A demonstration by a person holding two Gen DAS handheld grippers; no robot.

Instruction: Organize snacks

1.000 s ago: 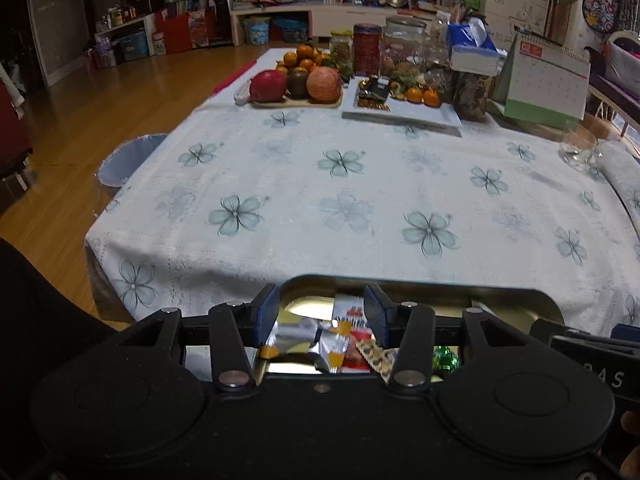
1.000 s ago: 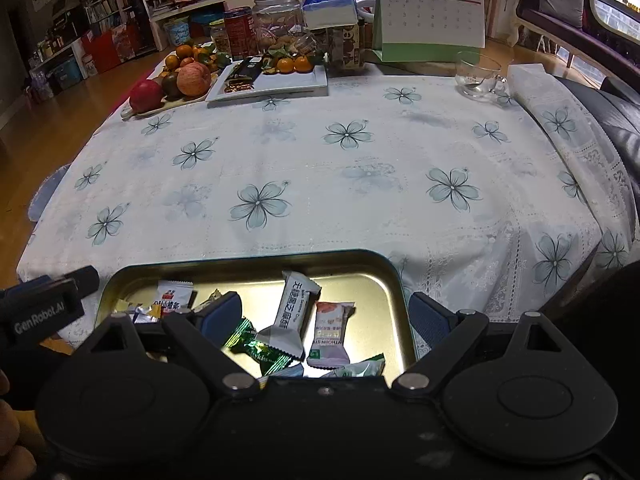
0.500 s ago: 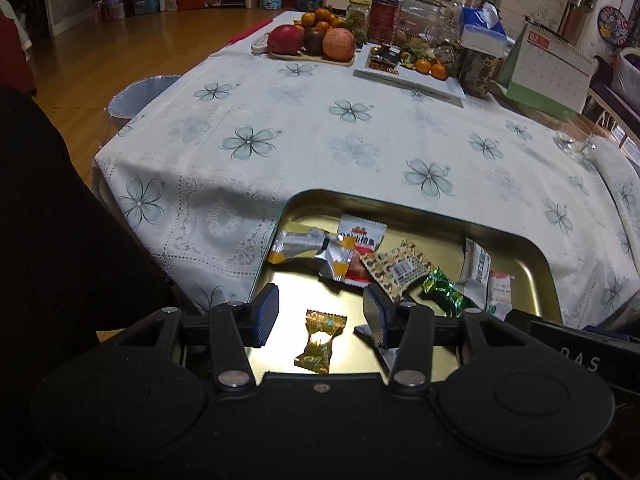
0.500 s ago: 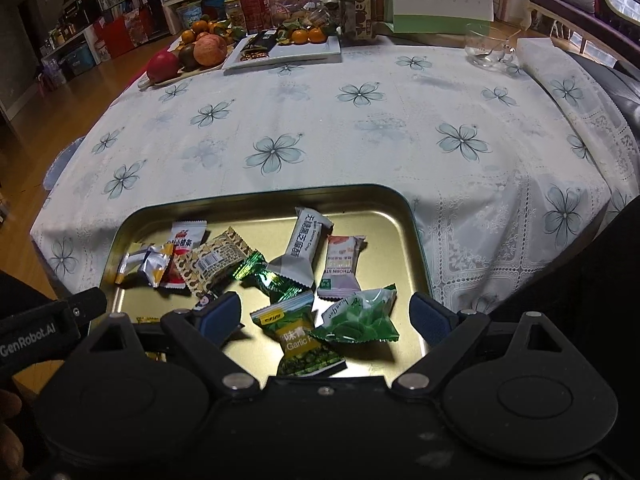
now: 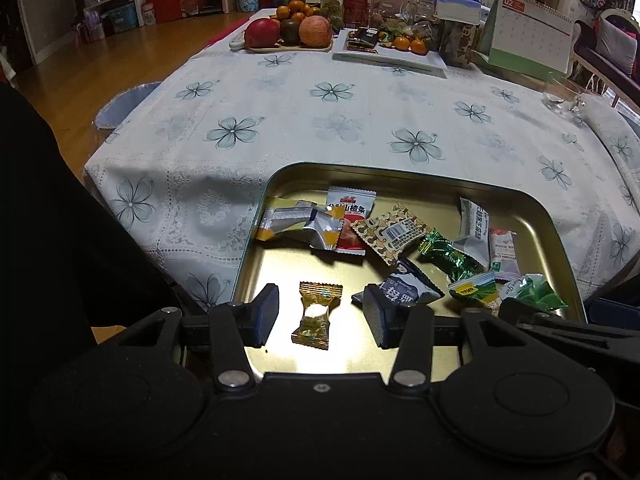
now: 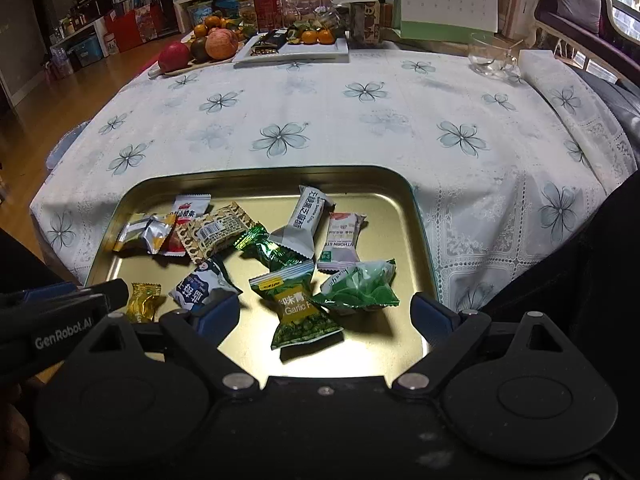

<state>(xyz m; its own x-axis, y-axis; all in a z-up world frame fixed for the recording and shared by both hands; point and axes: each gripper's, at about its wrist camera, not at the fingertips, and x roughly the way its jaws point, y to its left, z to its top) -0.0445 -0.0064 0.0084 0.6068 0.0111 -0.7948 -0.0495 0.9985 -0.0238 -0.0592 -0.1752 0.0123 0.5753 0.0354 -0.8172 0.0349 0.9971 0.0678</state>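
On the desk, the gold tray (image 5: 400, 182) holds a scatter of wrapped snacks. The left gripper (image 5: 320, 316) hovers low with its jaws parted wide and empty, the gold candy (image 5: 317, 314) lying right between them, its long axis running along the fingers, so a straight close should catch its waist. The right gripper (image 6: 326, 316) is likewise wide open and empty over the garlic pea packet (image 6: 298, 308). Bare tray floor surrounds the candy; the rim sits well off.
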